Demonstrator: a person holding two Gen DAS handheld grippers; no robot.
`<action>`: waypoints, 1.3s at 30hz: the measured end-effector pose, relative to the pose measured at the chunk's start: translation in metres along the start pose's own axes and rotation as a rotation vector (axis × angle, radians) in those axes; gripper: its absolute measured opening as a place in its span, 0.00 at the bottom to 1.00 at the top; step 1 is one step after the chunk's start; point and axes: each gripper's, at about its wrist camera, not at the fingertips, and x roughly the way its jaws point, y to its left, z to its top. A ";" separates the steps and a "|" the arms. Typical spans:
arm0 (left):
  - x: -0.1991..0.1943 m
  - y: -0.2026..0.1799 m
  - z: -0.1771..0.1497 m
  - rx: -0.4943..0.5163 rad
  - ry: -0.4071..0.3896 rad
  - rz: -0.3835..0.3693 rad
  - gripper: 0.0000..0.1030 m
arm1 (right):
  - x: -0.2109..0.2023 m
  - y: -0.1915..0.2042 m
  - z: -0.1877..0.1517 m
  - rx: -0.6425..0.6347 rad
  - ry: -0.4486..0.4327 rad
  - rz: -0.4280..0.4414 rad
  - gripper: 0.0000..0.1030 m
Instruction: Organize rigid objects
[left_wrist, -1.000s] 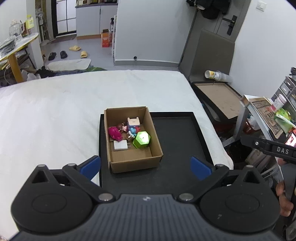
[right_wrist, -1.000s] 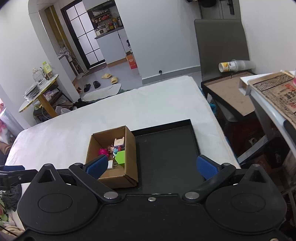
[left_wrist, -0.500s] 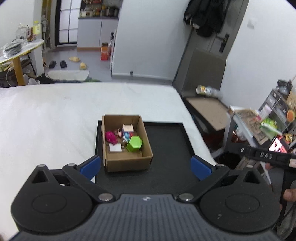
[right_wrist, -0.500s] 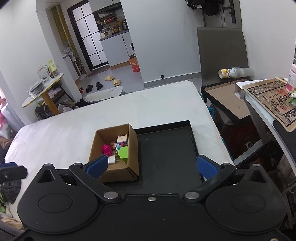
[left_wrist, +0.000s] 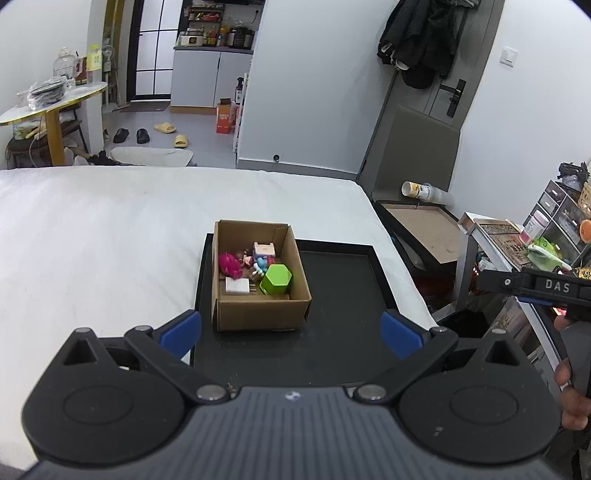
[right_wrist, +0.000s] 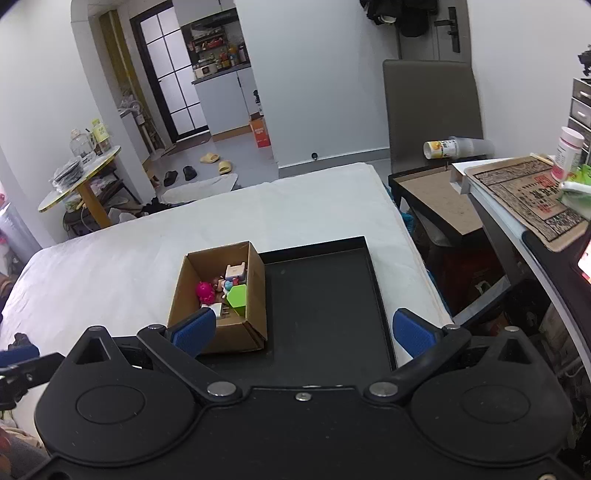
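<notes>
Two grippers are held above the near edge of a black tray (left_wrist: 343, 280) that lies on a white bed (left_wrist: 96, 236). The left gripper (left_wrist: 291, 330) is shown with its blue fingertips (left_wrist: 181, 330) spread wide apart and nothing between them. The right gripper (right_wrist: 303, 328) is likewise spread, with nothing grasped. A cardboard box (left_wrist: 258, 310) is seated on the left part of the tray, against its far left corner. Inside the box, a green hexagonal block (left_wrist: 275, 279) is located at the right, a white charger (left_wrist: 237, 286) at the near left, a pink toy (left_wrist: 229, 264) at the far left, and a small pink-and-white toy (left_wrist: 263, 251) at the far side. The right part of the tray is bare. In the left wrist view, a hand (left_wrist: 570, 395) is seen at the right edge, gripping the other tool's handle.
</notes>
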 end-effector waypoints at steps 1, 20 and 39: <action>-0.001 0.000 -0.002 0.001 -0.001 0.001 1.00 | -0.001 0.000 -0.001 0.004 0.000 -0.001 1.00; -0.026 -0.007 -0.026 0.086 0.010 -0.050 1.00 | -0.029 0.003 -0.030 -0.003 0.008 -0.004 1.00; -0.032 -0.005 -0.044 0.093 0.026 -0.036 1.00 | -0.042 0.019 -0.065 -0.043 0.058 0.010 1.00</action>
